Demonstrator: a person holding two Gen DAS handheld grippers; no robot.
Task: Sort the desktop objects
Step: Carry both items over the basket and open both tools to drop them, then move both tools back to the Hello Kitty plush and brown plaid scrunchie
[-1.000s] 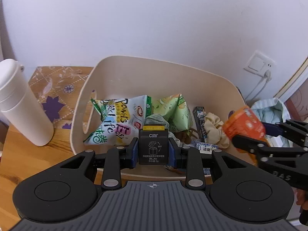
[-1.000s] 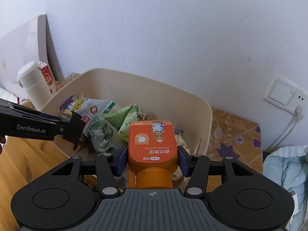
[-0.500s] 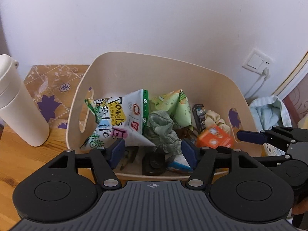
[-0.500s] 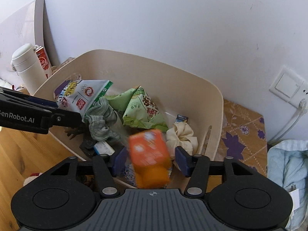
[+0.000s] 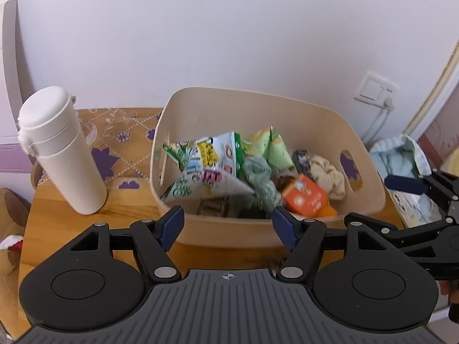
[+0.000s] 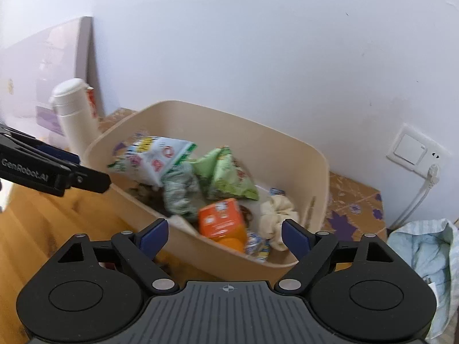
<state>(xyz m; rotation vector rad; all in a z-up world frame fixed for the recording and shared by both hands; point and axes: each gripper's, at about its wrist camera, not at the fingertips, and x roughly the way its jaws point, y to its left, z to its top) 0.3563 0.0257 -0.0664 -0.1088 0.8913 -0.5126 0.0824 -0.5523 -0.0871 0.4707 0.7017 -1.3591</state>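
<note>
The wooden worktop (image 5: 57, 229) is partly covered by a patterned cloth. On it stands a beige bin (image 5: 287, 109), its near wall hiding whatever lies lowest. Inside, blurred, lie snack bags (image 5: 206, 169), a green cloth (image 5: 258, 177), a cream scrunchie (image 6: 278, 209) and the orange box (image 6: 221, 218), tipped. Left gripper (image 5: 228, 225) and right gripper (image 6: 225, 236) both have their fingers opening wide, nothing between them.
</note>
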